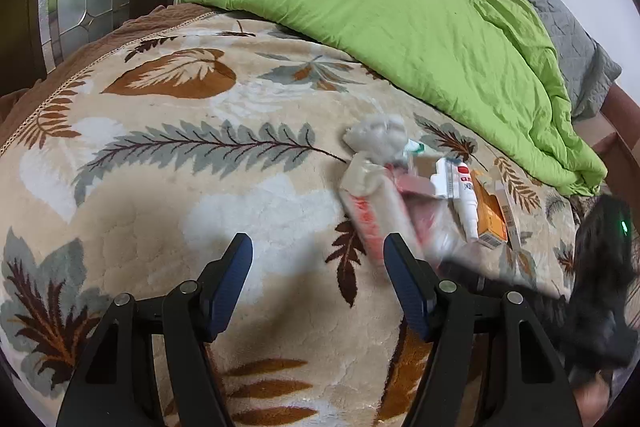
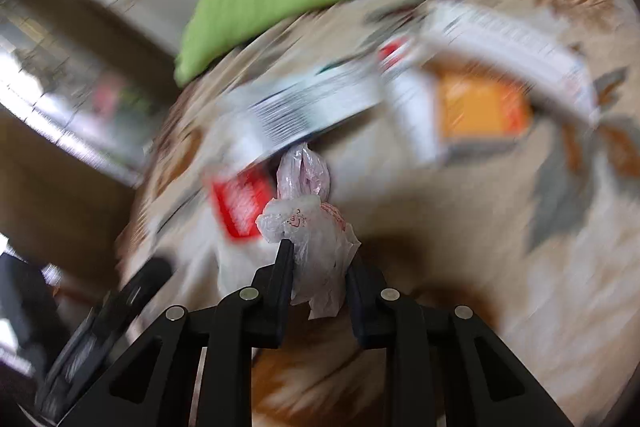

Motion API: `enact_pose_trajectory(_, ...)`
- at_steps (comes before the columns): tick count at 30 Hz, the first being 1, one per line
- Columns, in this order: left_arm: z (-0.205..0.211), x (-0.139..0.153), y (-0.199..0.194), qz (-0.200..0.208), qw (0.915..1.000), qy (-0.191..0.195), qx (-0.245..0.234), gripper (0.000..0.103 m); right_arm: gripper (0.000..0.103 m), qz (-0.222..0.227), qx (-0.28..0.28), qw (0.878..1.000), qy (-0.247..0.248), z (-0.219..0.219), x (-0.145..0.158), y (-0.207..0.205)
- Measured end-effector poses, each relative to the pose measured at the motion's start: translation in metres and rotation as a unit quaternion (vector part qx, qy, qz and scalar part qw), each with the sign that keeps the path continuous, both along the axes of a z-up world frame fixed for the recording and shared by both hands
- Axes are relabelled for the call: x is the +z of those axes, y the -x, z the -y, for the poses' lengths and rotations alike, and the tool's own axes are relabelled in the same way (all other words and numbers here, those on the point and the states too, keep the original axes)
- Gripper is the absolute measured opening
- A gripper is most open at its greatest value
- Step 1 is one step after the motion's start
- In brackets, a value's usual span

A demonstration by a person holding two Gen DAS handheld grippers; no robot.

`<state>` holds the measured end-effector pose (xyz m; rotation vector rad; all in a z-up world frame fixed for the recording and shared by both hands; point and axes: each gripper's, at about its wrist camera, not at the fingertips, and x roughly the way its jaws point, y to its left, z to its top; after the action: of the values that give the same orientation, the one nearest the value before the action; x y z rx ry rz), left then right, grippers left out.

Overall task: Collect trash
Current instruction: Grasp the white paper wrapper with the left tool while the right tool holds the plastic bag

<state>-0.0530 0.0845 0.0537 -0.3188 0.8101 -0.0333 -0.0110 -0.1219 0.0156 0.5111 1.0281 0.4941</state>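
Nearest the right wrist camera, the right gripper [image 2: 320,251] has its fingers [image 2: 285,259] clamped on a bunched handle of a thin, translucent plastic bag [image 2: 316,251] with faint red print. The bag's twisted neck runs forward from the fingers toward a heap of trash, blurred in this view. Beyond it lie a red-and-white packet [image 2: 240,203], a white barcoded carton [image 2: 304,111], an orange box [image 2: 480,107] and a long white box [image 2: 516,51], all resting on the leaf-patterned blanket [image 2: 500,247] of a bed.

In the left wrist view, the left gripper [image 1: 318,247] hovers above the same blanket [image 1: 160,147] with its blue-padded fingers [image 1: 232,275] spread wide and nothing between them. Just past its right finger sits the trash pile: a wrapped packet with red lettering [image 1: 372,211], a white tube [image 1: 466,203], an orange box [image 1: 490,217] and, farther back, a crumpled tissue [image 1: 376,137]. The blurred dark shape of the right gripper [image 1: 600,287] shows at the right edge. Behind the pile a green duvet [image 1: 400,15] lies heaped across the bed, with a grey quilt [image 1: 568,39] and a wall beyond it.
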Motion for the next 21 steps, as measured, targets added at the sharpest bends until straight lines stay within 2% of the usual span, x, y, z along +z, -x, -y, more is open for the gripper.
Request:
enact_pose_trajectory(3, -0.001, 0.000, 0.000, 0.002, 1.0000, -0.002, 0.006, 0.067, 0.025, -0.004, 0.030, 0.999, -0.020, -0.004, 0.006, 0.021)
enact_pose_trajectory(7, 0.007, -0.001, -0.007, -0.001, 0.9999, -0.013, -0.003, 0.067, 0.025, 0.029, -0.023, 0.999, 0.015, 0.023, 0.023, 0.043)
enact_pose_trajectory(11, 0.029, -0.005, -0.022, -0.006, 0.9988, -0.044, -0.021, 0.067, 0.025, 0.037, -0.068, 0.997, 0.027, 0.044, 0.030, 0.061)
enact_pose_trajectory(16, 0.045, -0.020, -0.049, -0.034, 0.9954, -0.086, -0.024, 0.067, 0.025, 0.055, -0.078, 0.994, 0.048, 0.049, 0.038, 0.075)
enact_pose_trajectory(18, 0.047, -0.026, -0.056, -0.044, 0.9951, -0.084, -0.027, 0.066, 0.025, 0.064, -0.077, 0.994, 0.055, 0.048, 0.041, 0.078)
enact_pose_trajectory(19, 0.048, -0.027, -0.058, -0.043, 0.9949, -0.087, -0.030, 0.059, 0.025, 0.066, -0.077, 0.993, 0.056, 0.048, 0.043, 0.080)
enact_pose_trajectory(20, 0.051, -0.027, -0.059, -0.040, 0.9944, -0.091, -0.035, 0.046, 0.025, 0.070, -0.078, 0.993, 0.059, 0.049, 0.044, 0.083)
enact_pose_trajectory(21, 0.053, -0.027, -0.059, -0.035, 0.9941, -0.093, -0.043, 0.040, 0.025, 0.073, -0.080, 0.992, 0.062, 0.050, 0.046, 0.084)
